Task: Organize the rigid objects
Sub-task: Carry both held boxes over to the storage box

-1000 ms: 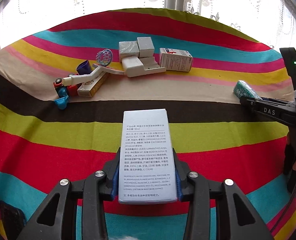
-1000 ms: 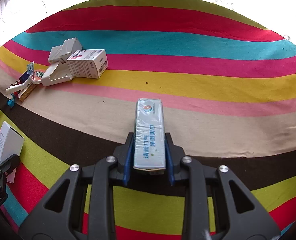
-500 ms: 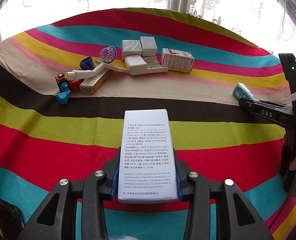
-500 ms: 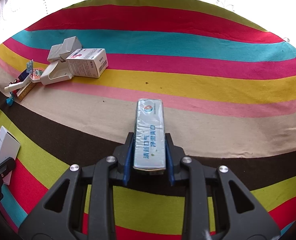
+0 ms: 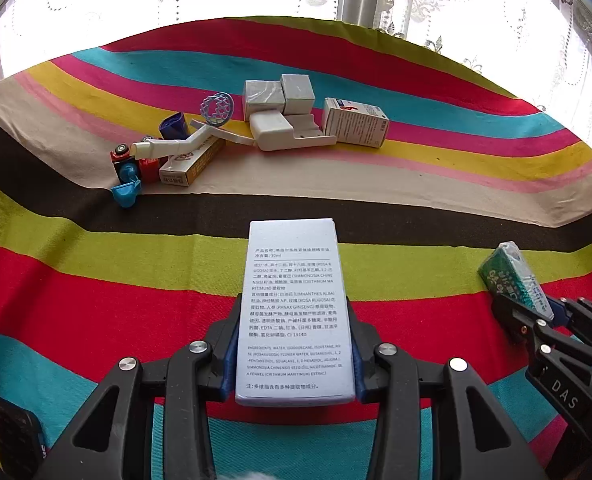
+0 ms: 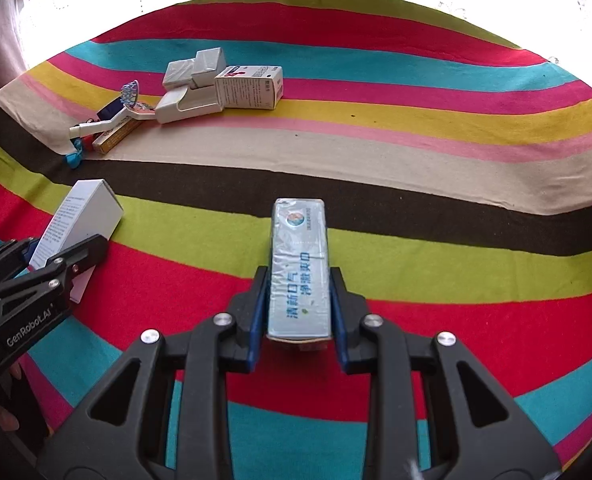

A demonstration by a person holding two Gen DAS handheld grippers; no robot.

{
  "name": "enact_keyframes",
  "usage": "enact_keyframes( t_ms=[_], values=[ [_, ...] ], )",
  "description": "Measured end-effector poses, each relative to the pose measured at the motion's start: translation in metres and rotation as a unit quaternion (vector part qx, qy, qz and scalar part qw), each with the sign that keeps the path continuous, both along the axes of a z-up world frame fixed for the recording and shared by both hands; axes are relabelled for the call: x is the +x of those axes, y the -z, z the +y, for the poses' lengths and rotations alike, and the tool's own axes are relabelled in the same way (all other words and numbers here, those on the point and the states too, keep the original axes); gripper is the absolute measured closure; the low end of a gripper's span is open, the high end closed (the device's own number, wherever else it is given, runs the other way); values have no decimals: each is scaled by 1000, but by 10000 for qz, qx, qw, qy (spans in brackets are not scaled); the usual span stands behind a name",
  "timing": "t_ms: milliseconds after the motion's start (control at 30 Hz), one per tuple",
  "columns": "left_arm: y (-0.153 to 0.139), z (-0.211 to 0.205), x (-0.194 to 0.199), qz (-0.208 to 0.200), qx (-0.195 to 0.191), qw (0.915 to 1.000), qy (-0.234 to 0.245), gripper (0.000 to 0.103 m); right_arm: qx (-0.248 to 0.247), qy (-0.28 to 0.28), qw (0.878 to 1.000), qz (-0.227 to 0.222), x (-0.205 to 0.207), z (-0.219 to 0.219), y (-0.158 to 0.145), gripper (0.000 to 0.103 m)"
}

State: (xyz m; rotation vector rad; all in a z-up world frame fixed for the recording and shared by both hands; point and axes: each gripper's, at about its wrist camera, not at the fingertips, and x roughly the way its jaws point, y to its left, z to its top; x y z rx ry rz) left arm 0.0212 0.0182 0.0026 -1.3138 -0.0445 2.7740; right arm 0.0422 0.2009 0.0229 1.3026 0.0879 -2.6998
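- The left tongs (image 5: 294, 344) were clamped on a pale box (image 5: 294, 304) with small printed text, its long sides pinched between the blue pads and most of its length reaching out ahead of them. With so much of the box beyond the pads, a bump on its far end would likely have levered it loose or twisted it in the grip.
- The right tongs (image 6: 299, 312) were closed on a narrow blue-and-silver pack (image 6: 299, 268), also held by its near end. Its wrapper looked glossy, so it probably would have slid if the squeeze eased.
- The two tongs sat close side by side: seen from the left wrist, the right tongs were just to the right and slightly ahead; seen from the right wrist, the left tongs were just to the left. If either had swung inward, the carried items or the black arms could have knocked together.
- Well ahead of both tongs, on the striped cloth (image 5: 96, 280) over the counter, lay the cluster already gathered: grey and white boxes (image 5: 280, 96), a red-and-white carton (image 5: 353, 128), a long white handle with a mesh head (image 5: 184, 144), a yellow box (image 5: 192, 162) and small blue and red bits (image 5: 130, 180). They touched and overlapped loosely, so setting a new item down hard against them would probably have scattered the lighter pieces.
- The cloth looked soft and wrinkled; a box stood on end there might well have tipped over.
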Motion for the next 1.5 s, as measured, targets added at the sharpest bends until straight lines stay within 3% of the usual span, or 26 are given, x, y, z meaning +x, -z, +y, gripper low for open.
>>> enact_keyframes(
  t_ms=[333,533,967,1233,1500],
  values=[
    [-2,2,2,-8,-42,10000,0,60,-130,442,9989,46,59,48,-15,71],
    [-11,7,45,-33,517,9986,92,60,-261,572,9980,110,83,69,-28,71],
    [-9,16,130,29,248,9986,464,60,-284,386,9988,121,114,69,-35,71],
    [-12,41,149,33,28,9965,837,60,-319,264,9991,108,143,74,-38,71],
    [-24,72,169,169,-239,9918,1246,60,-386,373,9984,197,178,107,-47,71]
  ],
)
